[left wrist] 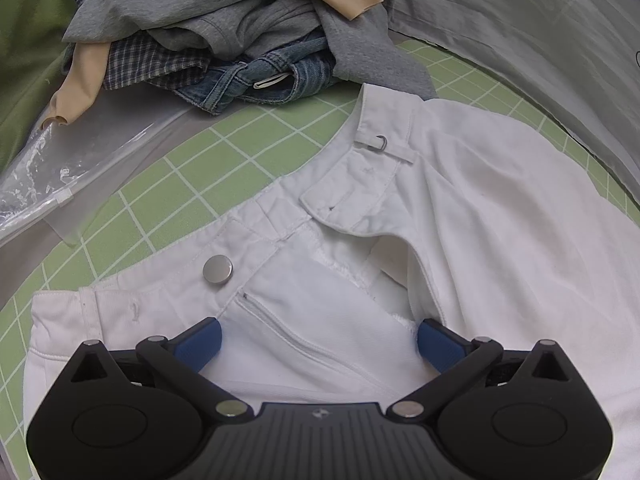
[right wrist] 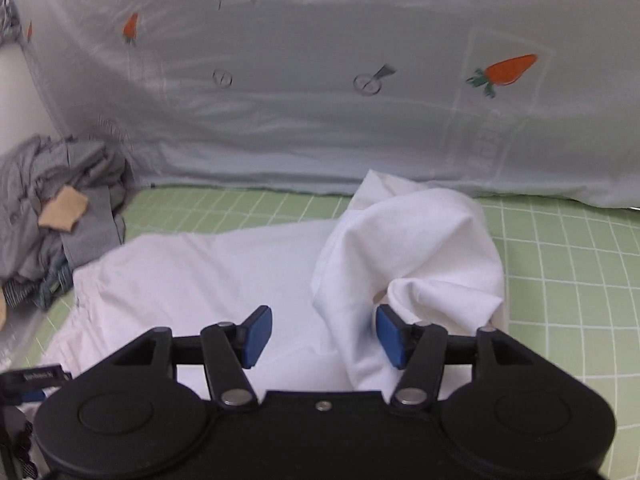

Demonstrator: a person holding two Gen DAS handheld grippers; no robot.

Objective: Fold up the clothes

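Note:
White trousers [left wrist: 480,208] lie on the green grid mat [left wrist: 192,176], waistband open, with a silver button [left wrist: 217,268] and zipper showing. My left gripper [left wrist: 318,344] is open, its blue pads wide apart just above the fly area, holding nothing. In the right wrist view the trousers [right wrist: 192,280] spread flat at left, with a bunched, raised fold [right wrist: 420,240] at right. My right gripper [right wrist: 324,336] is open over the cloth, its right pad [right wrist: 390,336] close beside the bunched fold; I cannot tell if it touches.
A pile of unfolded clothes [left wrist: 224,32], grey, plaid, denim and tan, sits at the mat's far left [right wrist: 60,208]. A clear plastic bag [left wrist: 48,184] lies left. A grey carrot-print sheet [right wrist: 320,80] rises behind the mat.

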